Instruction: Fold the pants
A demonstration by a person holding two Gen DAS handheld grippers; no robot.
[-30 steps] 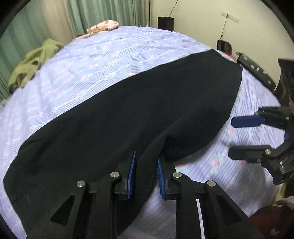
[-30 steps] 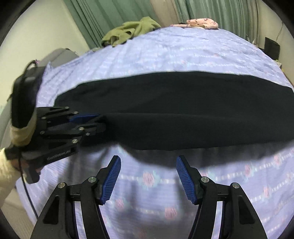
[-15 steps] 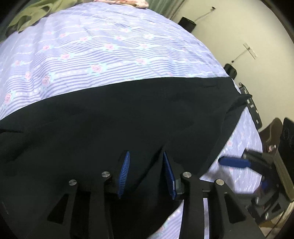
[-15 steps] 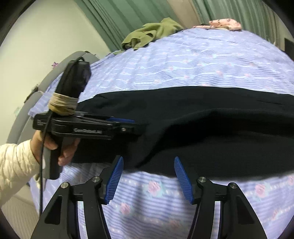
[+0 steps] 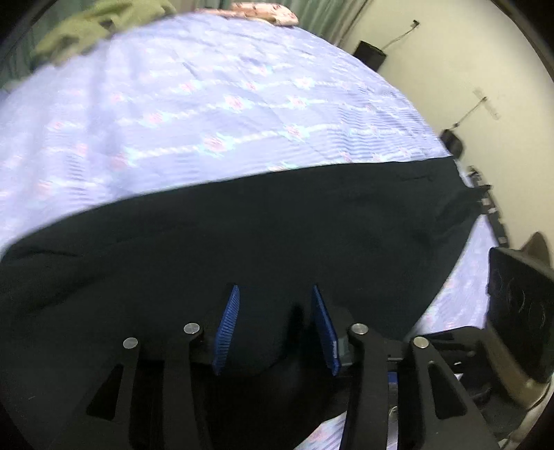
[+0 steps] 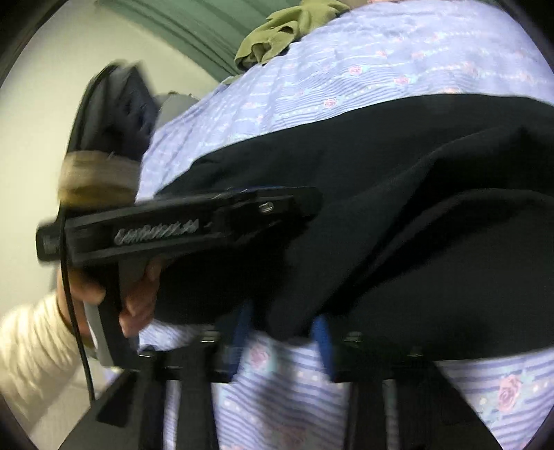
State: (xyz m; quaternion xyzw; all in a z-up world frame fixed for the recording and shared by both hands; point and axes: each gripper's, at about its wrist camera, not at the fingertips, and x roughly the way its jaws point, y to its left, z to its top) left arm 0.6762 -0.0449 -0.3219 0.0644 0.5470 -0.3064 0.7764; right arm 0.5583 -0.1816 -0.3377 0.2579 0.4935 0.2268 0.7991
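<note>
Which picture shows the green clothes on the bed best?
The right wrist view. There the green clothes sit fairly sharp at the far edge of the bed, folds showing. In the left wrist view they are only a blurry green patch in the top corner.
</note>
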